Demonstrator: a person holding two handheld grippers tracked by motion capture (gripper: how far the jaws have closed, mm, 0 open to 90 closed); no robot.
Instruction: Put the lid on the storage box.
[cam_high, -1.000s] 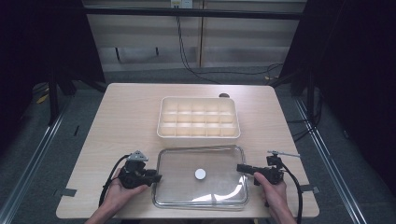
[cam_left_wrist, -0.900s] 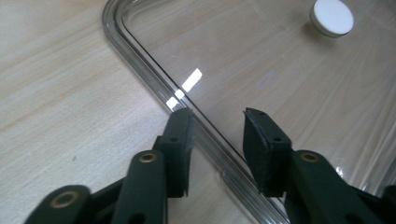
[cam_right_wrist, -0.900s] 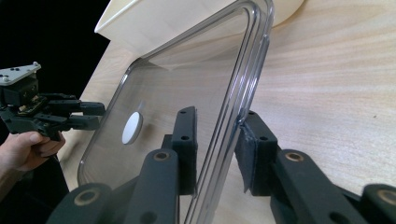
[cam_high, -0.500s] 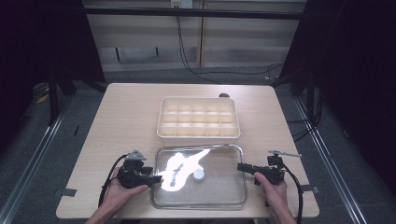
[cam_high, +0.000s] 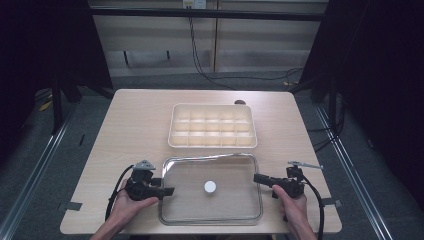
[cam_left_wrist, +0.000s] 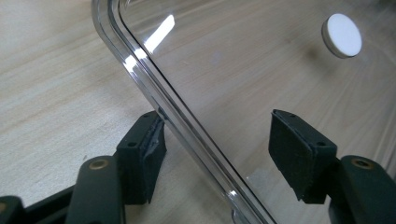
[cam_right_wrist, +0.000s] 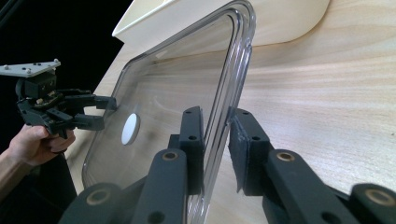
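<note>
A clear rectangular lid (cam_high: 235, 200) with a white round knob (cam_high: 210, 187) lies at the table's front, just before the cream compartment tray (cam_high: 172, 125). My left gripper (cam_high: 167, 191) is at the lid's left edge. Its jaws have just been opening and now stand wide, with the rim (cam_left_wrist: 187, 126) between the pads but not clamped. My right gripper (cam_high: 257, 178) is shut on the lid's right rim (cam_right_wrist: 219, 126), which its pads (cam_right_wrist: 192, 135) hold from both sides. The right gripper view looks across the lid (cam_right_wrist: 177, 88) to the knob (cam_right_wrist: 130, 129) and the left gripper (cam_right_wrist: 109, 112).
The cream tray (cam_right_wrist: 280, 18) sits close behind the lid's far edge, its compartments showing nothing inside. Bare wooden table (cam_high: 130, 130) lies left and right of the tray. The table's front edge runs just below both hands. Cables trail from both grippers.
My left gripper's jaws have spread apart off the lid's left rim. A bright glare that crossed the lid half a second ago is gone. Neither hand has shifted.
</note>
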